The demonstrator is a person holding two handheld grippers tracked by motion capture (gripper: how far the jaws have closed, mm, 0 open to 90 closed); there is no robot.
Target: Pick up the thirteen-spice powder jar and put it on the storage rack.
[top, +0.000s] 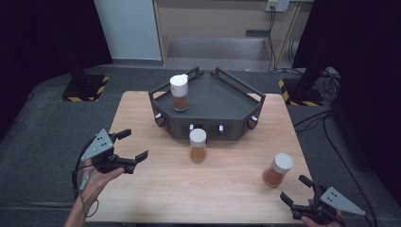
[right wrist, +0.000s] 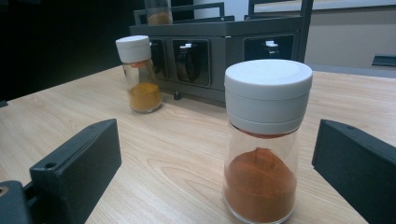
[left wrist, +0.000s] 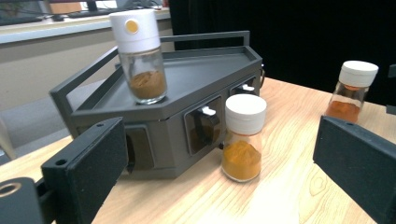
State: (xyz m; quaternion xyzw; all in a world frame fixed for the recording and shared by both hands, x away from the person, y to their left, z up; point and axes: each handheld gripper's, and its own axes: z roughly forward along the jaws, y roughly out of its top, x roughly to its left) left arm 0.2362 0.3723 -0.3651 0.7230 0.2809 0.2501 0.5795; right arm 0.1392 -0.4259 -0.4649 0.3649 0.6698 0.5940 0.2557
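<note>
A pale wooden table [top: 156, 189] carries a dark grey angular metal rack [top: 222, 101] with a railed top tray and small drawers along its front. On that tray, near its left corner, stands a glass spice jar with a white cap and brown powder [top: 179, 92]. 2 more white-capped glass jars stand upright on the tabletop: a yellow-powder jar [top: 197, 145] just in front of the rack, and an orange-red-powder jar [top: 278, 170] well apart, towards the right edge. The right gripper [top: 295, 189] sits near this jar, jaws spread wide, nothing held. The left gripper [top: 134, 144] hovers at the left edge, jaws likewise wide apart and empty, facing the yellow jar.
</note>
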